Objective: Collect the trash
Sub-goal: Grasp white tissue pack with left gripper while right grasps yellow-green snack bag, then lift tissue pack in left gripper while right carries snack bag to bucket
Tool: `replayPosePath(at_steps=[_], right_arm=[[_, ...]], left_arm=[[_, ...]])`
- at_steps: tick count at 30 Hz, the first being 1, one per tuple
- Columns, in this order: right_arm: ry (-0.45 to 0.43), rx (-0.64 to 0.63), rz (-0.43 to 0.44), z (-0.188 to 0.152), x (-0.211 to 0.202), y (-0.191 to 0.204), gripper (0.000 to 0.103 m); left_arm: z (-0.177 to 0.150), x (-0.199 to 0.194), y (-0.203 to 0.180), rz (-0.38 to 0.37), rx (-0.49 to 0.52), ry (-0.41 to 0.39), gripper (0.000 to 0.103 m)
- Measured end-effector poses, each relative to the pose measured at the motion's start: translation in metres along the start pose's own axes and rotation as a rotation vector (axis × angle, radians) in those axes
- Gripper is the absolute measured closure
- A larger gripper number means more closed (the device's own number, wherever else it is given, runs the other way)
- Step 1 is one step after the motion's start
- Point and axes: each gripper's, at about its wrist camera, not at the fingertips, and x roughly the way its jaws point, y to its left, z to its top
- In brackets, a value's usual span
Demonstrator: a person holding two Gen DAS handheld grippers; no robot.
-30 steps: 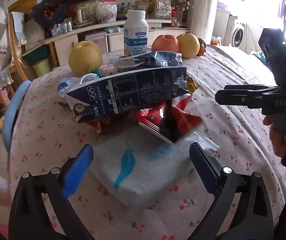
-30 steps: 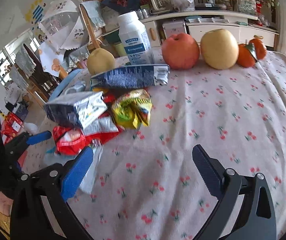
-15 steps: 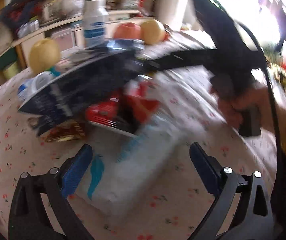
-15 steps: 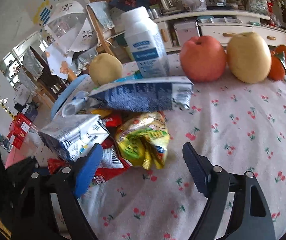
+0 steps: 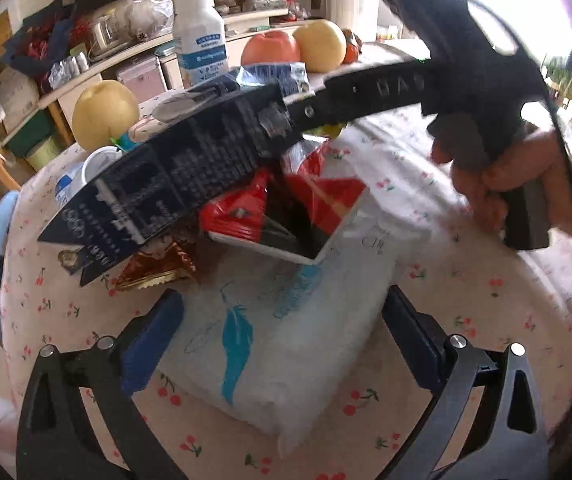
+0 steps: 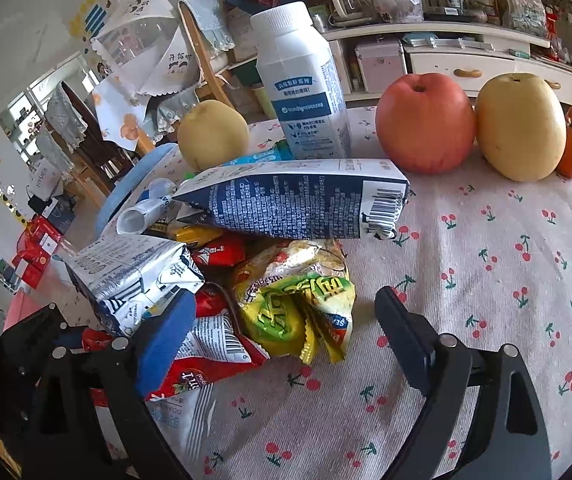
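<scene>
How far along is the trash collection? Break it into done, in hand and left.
Done: nothing visibly collected; no bin or bag shows.
In hand: nothing held. The right gripper stands open around the yellow snack wrapper; the left gripper stands open over the white tissue pack.
Left: the whole pile, including the dark blue carton and red wrapper. The fruit is probably not trash.

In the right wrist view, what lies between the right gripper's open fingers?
The crumpled yellow-green snack wrapper sits between the right gripper fingers in the right wrist view, with bare cherry-print tablecloth toward the right finger.
</scene>
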Motion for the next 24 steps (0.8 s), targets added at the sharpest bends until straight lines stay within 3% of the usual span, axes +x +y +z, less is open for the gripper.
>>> replayPosePath(at_steps=[1, 4, 6, 10, 13, 18, 24], right_arm=[[0.002, -0.001, -0.004, 0.000, 0.000, 0.001, 0.026], [0.004, 0.000, -0.005, 0.000, 0.001, 0.002, 0.044], [0.007, -0.003, -0.007, -0.002, 0.000, 0.001, 0.049], [0.018, -0.009, 0.015, -0.006, -0.004, 0.000, 0.054], [0.027, -0.026, 0.031, -0.013, -0.012, 0.000, 0.057], [0.031, -0.033, 0.053, -0.030, -0.035, -0.008, 0.059], [0.002, 0.015, 0.051, -0.050, -0.067, -0.027, 0.064]], left_arm=[[0.000, 0.001, 0.000, 0.001, -0.006, -0.002, 0.004], [0.000, 0.003, 0.002, -0.009, -0.034, -0.004, 0.004], [-0.001, 0.004, 0.000, -0.001, -0.044, -0.003, 0.004], [-0.002, 0.005, -0.010, -0.014, -0.060, 0.005, 0.004], [-0.003, -0.001, -0.022, -0.138, -0.054, -0.008, 0.004], [-0.010, -0.014, -0.044, -0.239, -0.026, 0.000, 0.004], [-0.009, -0.017, -0.048, -0.174, -0.077, -0.016, 0.004]])
